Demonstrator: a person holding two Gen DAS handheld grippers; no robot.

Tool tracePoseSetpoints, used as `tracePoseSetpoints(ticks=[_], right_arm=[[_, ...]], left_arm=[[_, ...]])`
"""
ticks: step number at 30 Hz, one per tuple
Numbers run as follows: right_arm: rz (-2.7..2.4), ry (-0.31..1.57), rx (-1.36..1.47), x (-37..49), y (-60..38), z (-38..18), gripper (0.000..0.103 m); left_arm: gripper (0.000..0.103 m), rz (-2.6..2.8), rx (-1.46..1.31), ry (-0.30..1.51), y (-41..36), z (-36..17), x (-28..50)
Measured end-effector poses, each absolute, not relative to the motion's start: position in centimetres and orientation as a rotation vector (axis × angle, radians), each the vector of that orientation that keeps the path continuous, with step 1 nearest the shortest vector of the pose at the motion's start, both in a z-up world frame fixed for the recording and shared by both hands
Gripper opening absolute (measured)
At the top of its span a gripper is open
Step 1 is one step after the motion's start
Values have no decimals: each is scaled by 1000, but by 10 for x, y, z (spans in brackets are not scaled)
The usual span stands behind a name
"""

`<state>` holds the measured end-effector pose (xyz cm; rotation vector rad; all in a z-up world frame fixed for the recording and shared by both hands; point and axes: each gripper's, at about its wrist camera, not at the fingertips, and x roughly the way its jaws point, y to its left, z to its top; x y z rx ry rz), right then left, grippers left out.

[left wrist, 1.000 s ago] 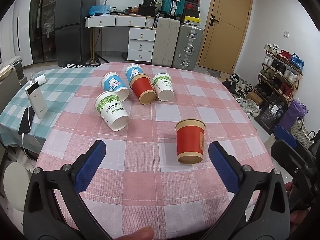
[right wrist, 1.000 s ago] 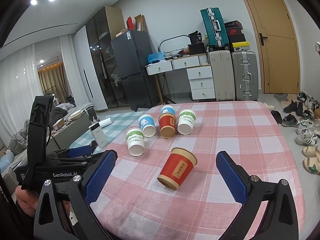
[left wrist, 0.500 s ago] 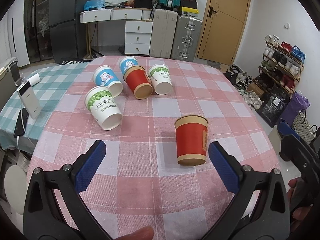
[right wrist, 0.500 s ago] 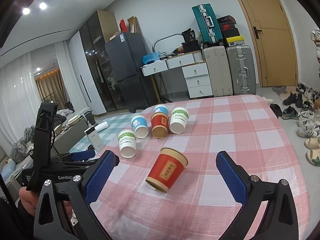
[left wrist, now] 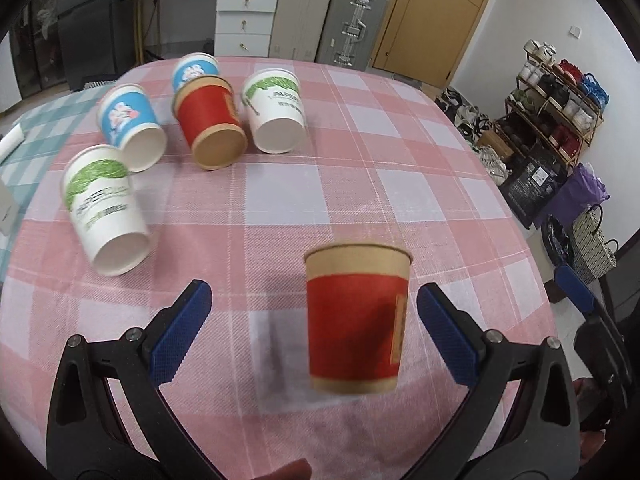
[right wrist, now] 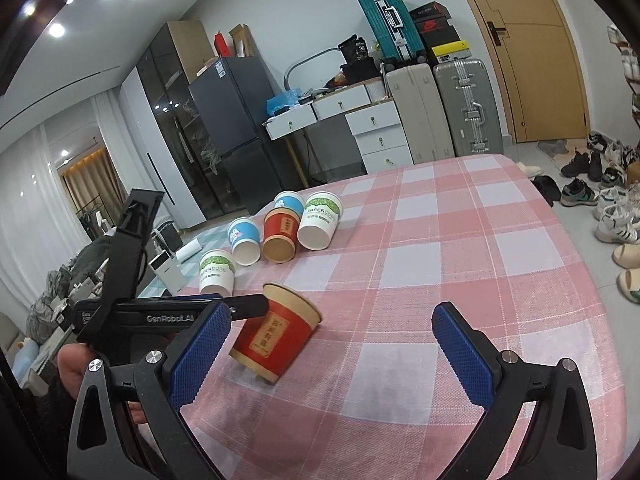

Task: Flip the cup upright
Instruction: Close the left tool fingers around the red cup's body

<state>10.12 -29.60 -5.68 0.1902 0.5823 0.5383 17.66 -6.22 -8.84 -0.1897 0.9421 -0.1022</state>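
Blurred red cup (left wrist: 357, 322) (base hidden) between wide jaws

"GenRobot.AI" stands in white on the black body of the left gripper (right wrist: 240, 307), seen from the right wrist view. "PAPERCUPS" is printed in green on the two white paper cups (right wrist: 321, 220) (right wrist: 216, 272) lying on the counter. The red cup's (right wrist: 276, 338) gold label carries vertical characters too small to read.
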Motion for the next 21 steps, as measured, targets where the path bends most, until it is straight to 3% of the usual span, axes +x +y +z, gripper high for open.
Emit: tracePoseSetpoints(ticks=[6,9,10,11,12,21], right_arm=[[549,597,211,116,-301,-70,103],[556,610,227,120,-303,-75,103],[557,616,229,121,-303,-77,103],[559,621,229,122,-303,-78,103],[558,624,226,122,-303,-79,103],[542,602,228,109,-308,-69,103]], left_arm=[[102,-176,-147,1031,-85,-111,211],[97,-204,-135,1057,-94,-121,217],[85,-205,-130,1068,-97,-124,219],[66,-203,-114,1082,-100,-126,221],[64,-209,-98,1095,-104,-129,223],[61,-267,-99,1012,-116,-103,211]])
